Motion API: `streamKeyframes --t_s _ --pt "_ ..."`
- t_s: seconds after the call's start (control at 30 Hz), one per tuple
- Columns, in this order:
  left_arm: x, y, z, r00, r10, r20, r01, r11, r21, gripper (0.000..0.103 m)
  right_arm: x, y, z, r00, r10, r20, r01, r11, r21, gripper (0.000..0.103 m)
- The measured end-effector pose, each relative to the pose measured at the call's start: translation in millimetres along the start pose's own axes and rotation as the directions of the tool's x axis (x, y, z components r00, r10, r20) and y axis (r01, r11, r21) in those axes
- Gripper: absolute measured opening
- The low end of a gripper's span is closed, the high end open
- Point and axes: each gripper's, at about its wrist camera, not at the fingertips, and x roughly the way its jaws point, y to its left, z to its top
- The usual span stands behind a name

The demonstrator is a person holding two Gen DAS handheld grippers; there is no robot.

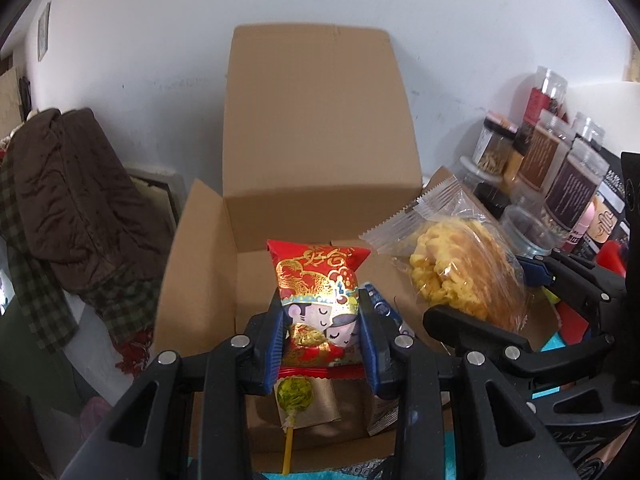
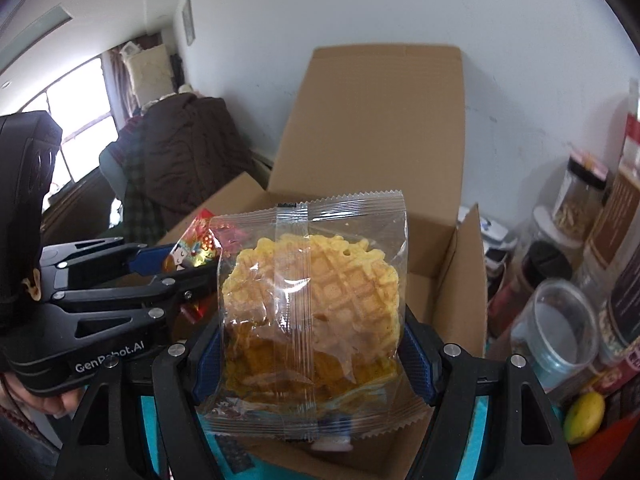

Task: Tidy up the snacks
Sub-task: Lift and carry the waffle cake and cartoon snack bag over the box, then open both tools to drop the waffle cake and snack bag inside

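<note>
Left wrist view: your left gripper (image 1: 322, 332) clamps a red-and-gold cartoon candy pouch (image 1: 318, 292) above the open brown cardboard box (image 1: 320, 128), ready to drop in. Your right gripper (image 2: 312, 356) pinches a clear-wrapped yellow waffle (image 2: 312, 292) over the same box.

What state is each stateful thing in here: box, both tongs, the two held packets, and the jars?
Cardboard box: open, back flap upright.
Left tongs: shut on the red packet.
Red packet: sealed, held over the box.
Right tongs: shut on the waffle packet.
Waffle packet: sealed, held upright over the box.
Jars: upright beside the box; lids unclear.
</note>
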Motion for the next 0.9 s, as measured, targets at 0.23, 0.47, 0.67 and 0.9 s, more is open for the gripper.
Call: streamKeyframes --t_s 0.23,0.47,0.67,0.9 --pt "22 -2 -5 0.996 0.036 -0.083 -0.035 0.999 0.016 0.032 19 -4 -1 0.997 -0.045 -0.055 0.046 0.999 0.010 0.075" --pt "33 -1 -11 0.989 0.066 -0.130 -0.065 0.998 0.015 0.032 30 -7 -4 0.988 -0.129 -0.081 0.126 0.991 -0.034 0.075" --pt "41 0 -12 0.979 0.081 -0.185 -0.084 0.996 -0.008 0.033 40 -2 -4 0.979 -0.176 -0.105 0.169 0.983 -0.065 0.076" --pt "39 2 -15 0.969 0.145 -0.200 -0.152 0.988 -0.020 0.042 45 -1 -5 0.970 -0.206 -0.128 0.195 0.976 -0.095 0.079"
